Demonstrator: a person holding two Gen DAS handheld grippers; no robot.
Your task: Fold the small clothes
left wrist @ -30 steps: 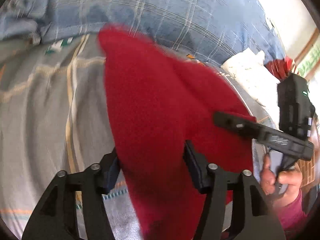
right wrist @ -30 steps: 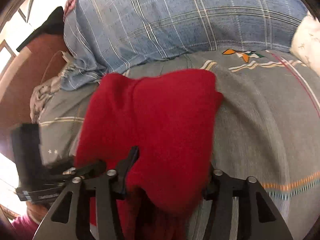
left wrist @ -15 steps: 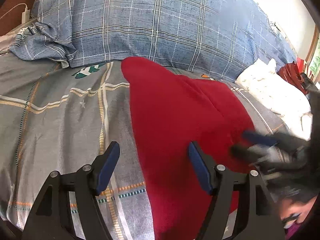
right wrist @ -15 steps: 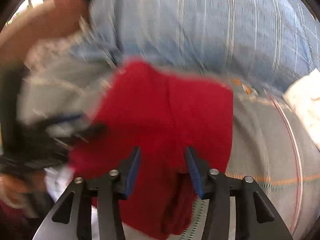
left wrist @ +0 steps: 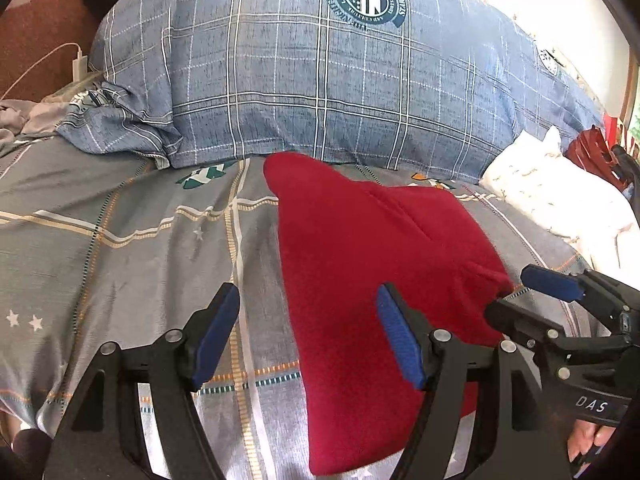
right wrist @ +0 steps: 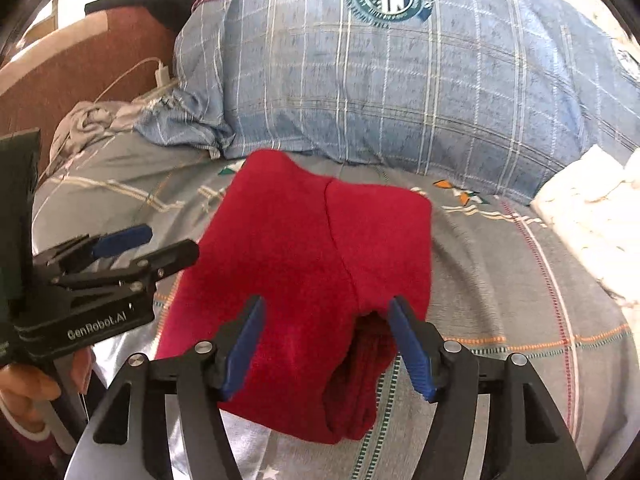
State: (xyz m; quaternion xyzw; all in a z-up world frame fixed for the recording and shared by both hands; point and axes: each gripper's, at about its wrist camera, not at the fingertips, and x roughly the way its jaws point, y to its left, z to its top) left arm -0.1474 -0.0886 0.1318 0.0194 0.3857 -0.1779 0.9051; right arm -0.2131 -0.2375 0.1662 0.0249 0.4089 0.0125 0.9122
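A red fleece garment (left wrist: 372, 264) lies folded on the grey patterned bedsheet (left wrist: 120, 248); it also shows in the right wrist view (right wrist: 304, 264), with thicker folded layers at its near right edge. My left gripper (left wrist: 308, 336) is open and empty, hovering over the garment's left edge. My right gripper (right wrist: 326, 348) is open and empty, hovering over the garment's near end. Each gripper shows in the other's view, the right one (left wrist: 532, 296) at the garment's right side, the left one (right wrist: 148, 248) at its left side.
A large blue plaid pillow (left wrist: 320, 80) lies across the back of the bed. White cloth (left wrist: 560, 200) sits at the right, with a red item (left wrist: 592, 152) behind it. A brown headboard (right wrist: 72, 80), a charger cable (right wrist: 152, 76) and crumpled grey cloth (right wrist: 88, 120) are at the left.
Both grippers let go of the red garment, opened, and pulled back and up. The garment now lies flat and folded on the sheet.
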